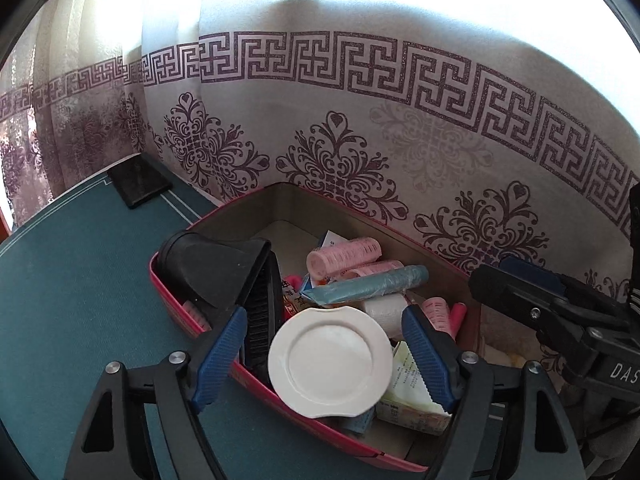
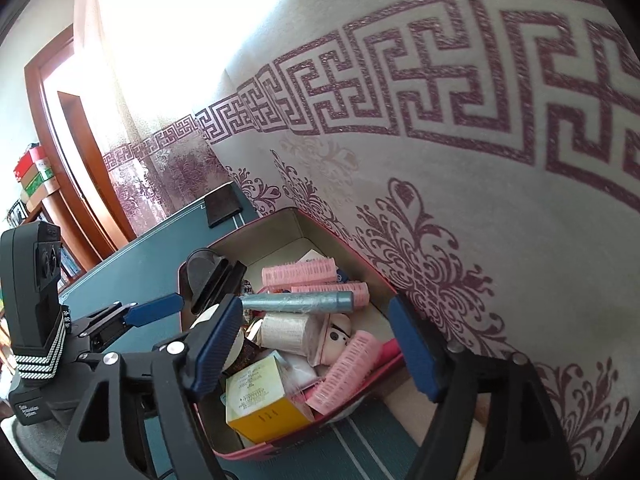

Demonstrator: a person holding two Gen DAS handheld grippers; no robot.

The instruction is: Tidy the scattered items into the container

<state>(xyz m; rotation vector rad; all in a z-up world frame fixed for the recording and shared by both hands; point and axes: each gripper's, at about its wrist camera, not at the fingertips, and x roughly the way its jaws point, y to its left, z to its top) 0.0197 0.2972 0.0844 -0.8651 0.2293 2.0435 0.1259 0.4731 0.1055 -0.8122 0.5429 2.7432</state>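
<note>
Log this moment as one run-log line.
left gripper: open, around white plate | right gripper: open, empty | red box: holds curlers, hairdryer nozzle | phase: dropping items

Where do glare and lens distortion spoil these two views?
Left wrist: the top above the curtain is blown out white and its border bends; the box stays sharp. Right wrist: window glare upper left, curtain pattern stretched large on the right.

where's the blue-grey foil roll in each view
Left wrist view: the blue-grey foil roll lies across the middle of the red box, just below the pink hair rollers.
Right wrist view: it lies level at centre, above the white paper roll.
Shared landmark: the black hair-dryer nozzle at the box's left end.
</note>
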